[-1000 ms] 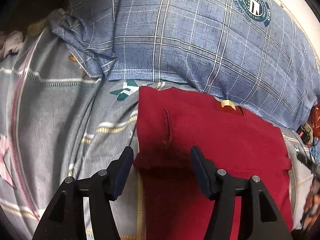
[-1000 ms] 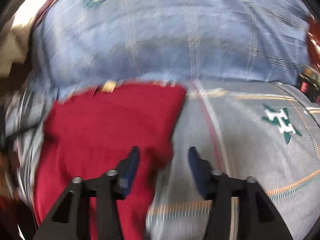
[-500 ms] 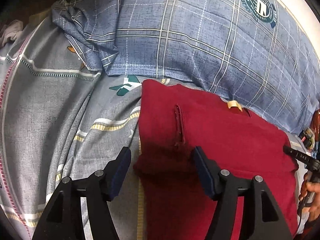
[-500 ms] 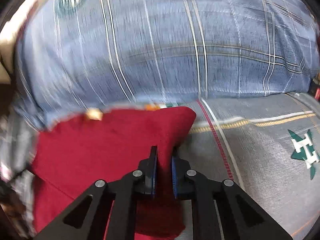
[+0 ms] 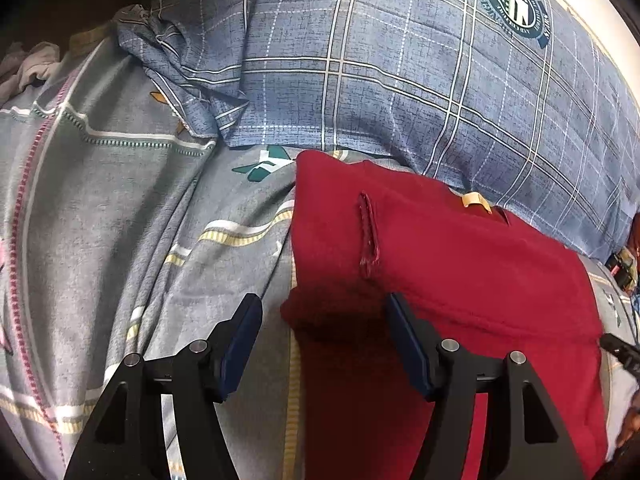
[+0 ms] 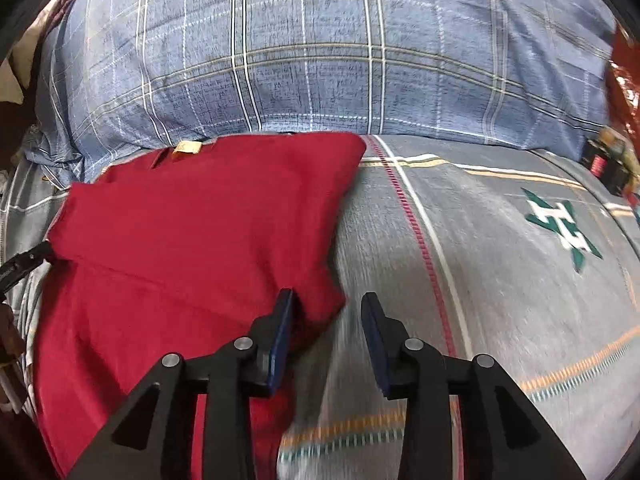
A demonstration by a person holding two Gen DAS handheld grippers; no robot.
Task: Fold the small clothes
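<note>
On the grey patterned bedsheet (image 5: 100, 208), just below the blue plaid pillow (image 5: 400, 80), lies the red garment (image 5: 460, 280), partly folded, with a stitched seam slit (image 5: 366, 236) and a tan neck label (image 5: 474, 201) near its upper edge. At left, my left gripper (image 5: 324, 312) stands apart and empty, its jaws straddling the garment's left corner without pressing it. At right, my right gripper (image 6: 326, 312) is opening; the garment's right corner (image 6: 320, 304) sits between the jaws, just against the left pad, and I judge it no longer pinched. The cloth reads as light, soft and limp: it should drape and crease where lifted, slide little on the sheet, and fear no rough handling. I judge the best holds to be the two side corners of the folded layer, taken through all thicknesses so that none slips free.
</note>
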